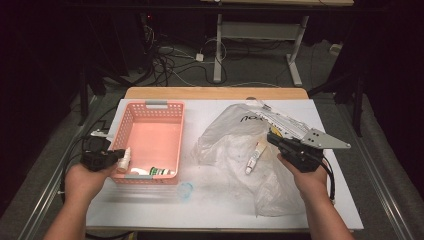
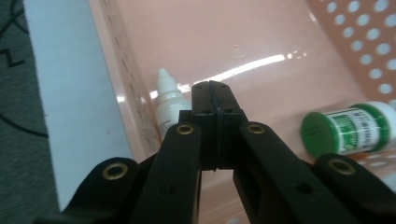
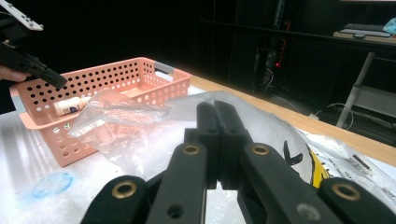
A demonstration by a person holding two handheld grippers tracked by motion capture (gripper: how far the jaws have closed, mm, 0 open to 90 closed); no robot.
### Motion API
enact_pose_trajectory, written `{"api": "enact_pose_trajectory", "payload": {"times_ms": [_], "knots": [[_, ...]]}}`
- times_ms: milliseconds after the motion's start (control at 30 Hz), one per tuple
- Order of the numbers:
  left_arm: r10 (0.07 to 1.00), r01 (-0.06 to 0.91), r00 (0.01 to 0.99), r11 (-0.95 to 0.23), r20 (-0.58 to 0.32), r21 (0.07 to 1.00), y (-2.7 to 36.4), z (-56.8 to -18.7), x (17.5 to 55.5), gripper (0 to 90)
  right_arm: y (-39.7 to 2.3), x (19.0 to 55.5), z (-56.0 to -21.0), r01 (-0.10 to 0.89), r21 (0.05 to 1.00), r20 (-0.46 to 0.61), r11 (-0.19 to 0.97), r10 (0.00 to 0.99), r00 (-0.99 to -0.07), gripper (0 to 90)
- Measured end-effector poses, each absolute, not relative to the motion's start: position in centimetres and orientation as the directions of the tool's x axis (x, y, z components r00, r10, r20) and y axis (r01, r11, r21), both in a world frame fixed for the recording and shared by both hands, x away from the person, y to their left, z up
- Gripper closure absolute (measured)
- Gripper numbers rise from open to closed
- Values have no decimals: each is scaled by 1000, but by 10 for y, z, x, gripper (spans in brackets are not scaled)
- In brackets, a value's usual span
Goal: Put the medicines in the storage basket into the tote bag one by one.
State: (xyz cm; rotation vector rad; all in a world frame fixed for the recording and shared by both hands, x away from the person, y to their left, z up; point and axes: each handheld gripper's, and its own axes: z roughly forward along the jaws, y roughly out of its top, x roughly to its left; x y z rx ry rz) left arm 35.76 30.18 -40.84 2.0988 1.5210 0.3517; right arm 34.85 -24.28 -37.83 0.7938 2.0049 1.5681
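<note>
My left gripper (image 1: 119, 155) hangs over the left wall of a pink perforated basket (image 1: 150, 106), its jaws pressed together with nothing between them (image 2: 211, 88). Just beyond its tips a white dropper bottle (image 2: 168, 95) lies against that wall, apart from the jaws. A green-capped bottle (image 2: 348, 128) lies on its side at the basket's near end (image 1: 159, 171). My right gripper (image 1: 274, 138) is shut and empty above a crumpled clear plastic bag (image 1: 235, 145), its tips (image 3: 215, 109) pointing across the bag toward the basket (image 3: 107, 77).
A white tube (image 1: 253, 156) lies on the bag close to the right gripper. A small blue round piece (image 1: 185, 190) sits on the white table (image 1: 220, 210) in front of the basket. More packaging (image 1: 280, 120) lies at the back right.
</note>
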Motion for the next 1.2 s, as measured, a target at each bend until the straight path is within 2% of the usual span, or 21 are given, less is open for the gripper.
{"api": "enact_pose_trajectory", "payload": {"times_ms": [100, 233, 333, 467, 767, 1067, 1200], "knots": [[936, 828, 337, -242, -103, 506, 301, -409, 364, 881, -243, 348, -378, 158, 972, -6, 172, 694, -720, 900], [949, 851, 309, -244, -69, 465, 299, -410, 368, 881, -244, 348, -378, 157, 973, -6, 171, 694, -720, 900], [956, 876, 278, -214, -90, 431, 299, -412, 374, 882, -244, 348, -378, 155, 973, -5, 169, 693, -721, 900], [970, 905, 241, -212, -34, 370, 293, -418, 381, 883, -244, 347, -377, 156, 974, -4, 166, 696, -718, 900], [971, 900, 228, -238, 73, 365, 283, -421, 383, 882, -246, 347, -375, 149, 975, -6, 163, 695, -719, 900], [944, 906, 271, -316, 186, 281, 272, -425, 387, 882, -244, 346, -376, 149, 974, -9, 168, 694, -720, 900], [934, 906, 292, -339, 205, 255, 269, -426, 389, 882, -244, 345, -375, 147, 975, -10, 168, 694, -720, 900]]}}
